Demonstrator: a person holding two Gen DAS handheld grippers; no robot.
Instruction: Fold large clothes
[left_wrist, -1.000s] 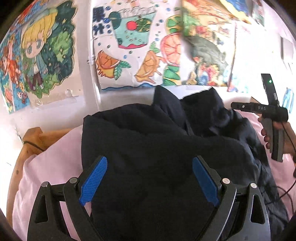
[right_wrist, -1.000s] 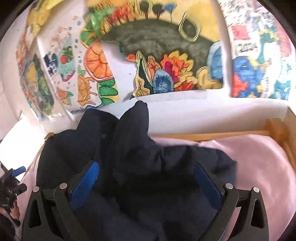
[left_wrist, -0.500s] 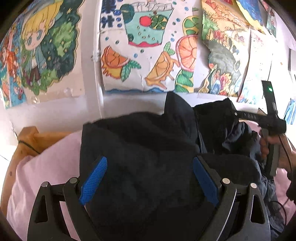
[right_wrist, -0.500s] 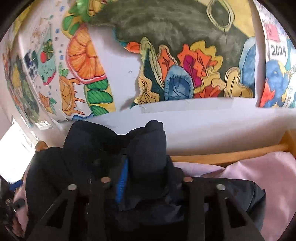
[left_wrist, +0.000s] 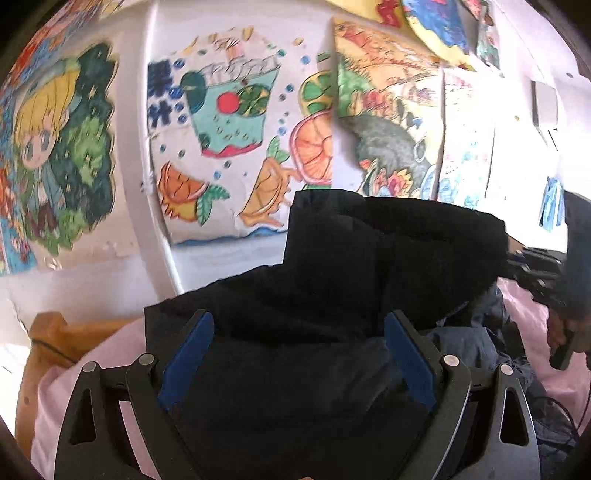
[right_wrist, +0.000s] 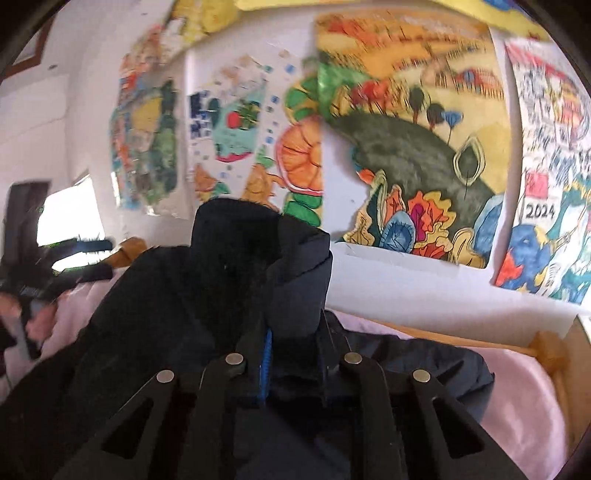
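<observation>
1. Right gripper (right_wrist: 286, 354): jaws closing on a raised fold of the dark jacket (right_wrist: 207, 295); fabric is bunched between the pads and stands up beyond them in a soft peak. One blue pad edge shows; the other is buried in cloth.
2. Left gripper (left_wrist: 295, 362): jaws spread wide, blue pads (left_wrist: 186, 354) on either side of the jacket's near bulk, not pressing it. Released, holding nothing.
3. Jacket lies heaped on the pink bedsheet (left_wrist: 88, 373), near the middle, reaching to the far wall. Likely padded: thick rounded folds, matte navy-black shell, ribbed cuff or collar at the lifted tip (blur; cannot say which).
4. Handling judgement: soft, bulky, moderately heavy for cloth, and the shell may be slick. It will sag and slide, so a pinch should take a seam, cuff or hem rather than a puffed panel, with a second hold well apart.
5. Wooden bed frame (right_wrist: 546, 350) edges the sheet at the far right.
6. Far: white wall with painted paper drawings (left_wrist: 229, 122), curling at the edges.
</observation>
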